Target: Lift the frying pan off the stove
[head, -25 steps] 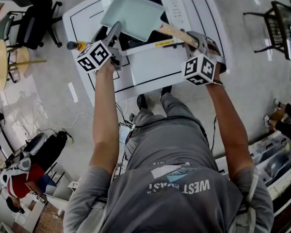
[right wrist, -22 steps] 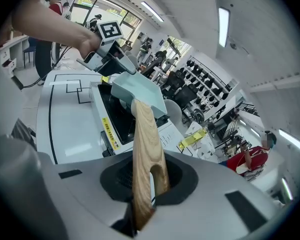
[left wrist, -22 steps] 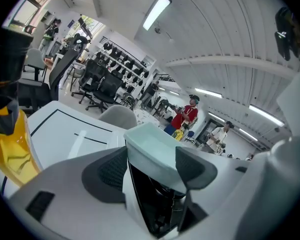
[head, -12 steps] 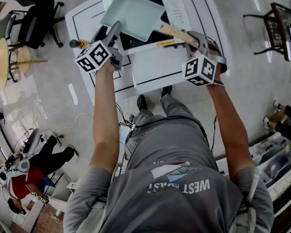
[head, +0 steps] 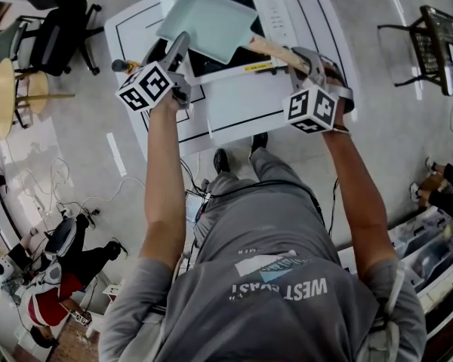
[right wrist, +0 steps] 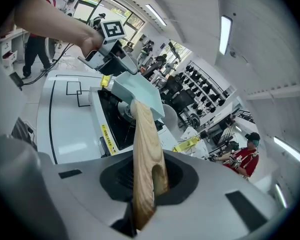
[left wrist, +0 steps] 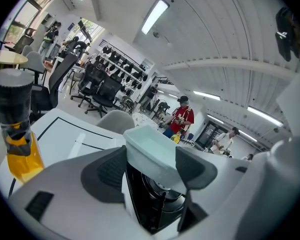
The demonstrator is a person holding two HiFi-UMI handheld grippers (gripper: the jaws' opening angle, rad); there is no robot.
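I find the right gripper (head: 300,59) clenched on the pan's wooden handle (right wrist: 144,159), which runs between its pads and out past them. The left gripper (head: 179,47) stands with its jaws wide, a corner of the pan (head: 208,23) filling the gap and both pads bearing on its wall, so I record it as grasping the pan as well. The pan hangs tilted in the air over the black top of the stove (head: 211,65), clear of the burner (left wrist: 157,194); the stove sits on a white table (head: 132,29), and a bottle (left wrist: 15,129) stands near the left gripper.
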